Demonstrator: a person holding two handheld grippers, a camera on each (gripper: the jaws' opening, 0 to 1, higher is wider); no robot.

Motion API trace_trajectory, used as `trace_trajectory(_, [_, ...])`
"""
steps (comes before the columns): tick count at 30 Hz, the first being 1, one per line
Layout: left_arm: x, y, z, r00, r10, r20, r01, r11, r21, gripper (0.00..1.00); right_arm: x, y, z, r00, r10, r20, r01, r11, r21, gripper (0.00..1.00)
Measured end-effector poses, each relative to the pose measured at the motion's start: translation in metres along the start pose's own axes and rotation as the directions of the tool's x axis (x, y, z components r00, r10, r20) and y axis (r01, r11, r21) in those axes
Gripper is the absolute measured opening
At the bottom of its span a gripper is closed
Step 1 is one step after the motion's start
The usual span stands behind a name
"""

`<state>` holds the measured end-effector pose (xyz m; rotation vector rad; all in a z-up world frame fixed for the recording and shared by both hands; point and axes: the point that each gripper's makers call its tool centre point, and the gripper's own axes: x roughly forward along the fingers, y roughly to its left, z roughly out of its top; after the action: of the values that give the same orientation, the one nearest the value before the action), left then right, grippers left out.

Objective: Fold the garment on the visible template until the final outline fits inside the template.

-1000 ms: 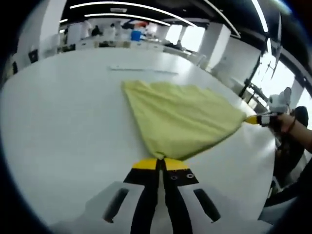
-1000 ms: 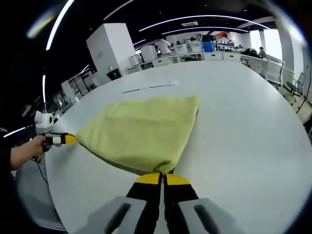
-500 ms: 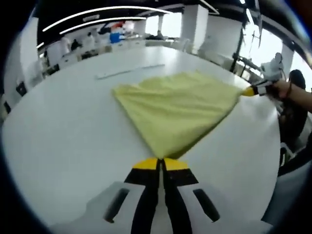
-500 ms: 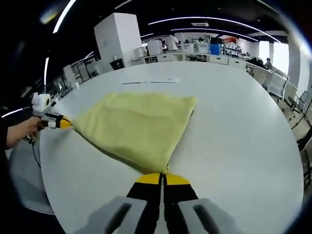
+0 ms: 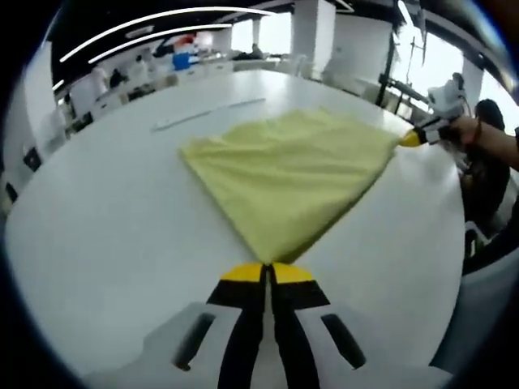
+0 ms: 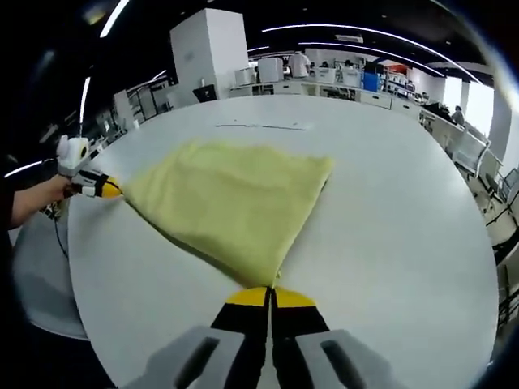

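Note:
A yellow garment [image 5: 288, 178] [image 6: 231, 203] lies spread on a white table [image 5: 105, 235] [image 6: 389, 219], pulled taut between two near corners. My left gripper [image 5: 268, 267] is shut on one corner of the cloth at the bottom of the left gripper view. It appears again at the left edge of the right gripper view [image 6: 109, 188], held by a hand. My right gripper [image 6: 271, 290] is shut on the other corner. It also shows at the right of the left gripper view [image 5: 412, 138]. A thin line of the template [image 5: 207, 114] [image 6: 263, 126] runs on the table beyond the garment.
The table edge [image 6: 81, 308] curves close by the grippers. A person's hand and sleeve [image 5: 486, 142] are at the right of the left gripper view. Desks, a white pillar [image 6: 211, 53] and people stand in the far background.
Both views have shifted and rolled slightly as the hands moved. The garment lies a little flatter and more spread on the table. Both grippers keep their hold on the corners.

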<state>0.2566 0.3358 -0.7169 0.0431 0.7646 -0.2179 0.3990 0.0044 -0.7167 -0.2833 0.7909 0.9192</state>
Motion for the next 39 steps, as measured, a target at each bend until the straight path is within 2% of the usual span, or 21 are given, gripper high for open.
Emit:
trace_trajectory(19, [-0.021,-0.008,-0.022,1.0,0.006,-0.01,-0.006,0.999,-0.039,0.0,-0.012,0.023,-0.017,0.999,0.047,-0.01,-0.047,0.999,0.005,0.0])
trace_trajectory(35, [-0.028,-0.01,-0.033,1.0,0.016,-0.003,-0.016,0.997,-0.073,0.0,-0.011,0.028,-0.018,0.999,0.037,-0.018,-0.037,0.999,0.001,0.0])
trace_trajectory(39, [-0.034,-0.007,-0.031,0.999,0.033,0.023,-0.03,0.991,-0.128,0.12,-0.009,0.029,-0.017,1.0,0.016,-0.022,-0.016,1.0,-0.009,0.0])
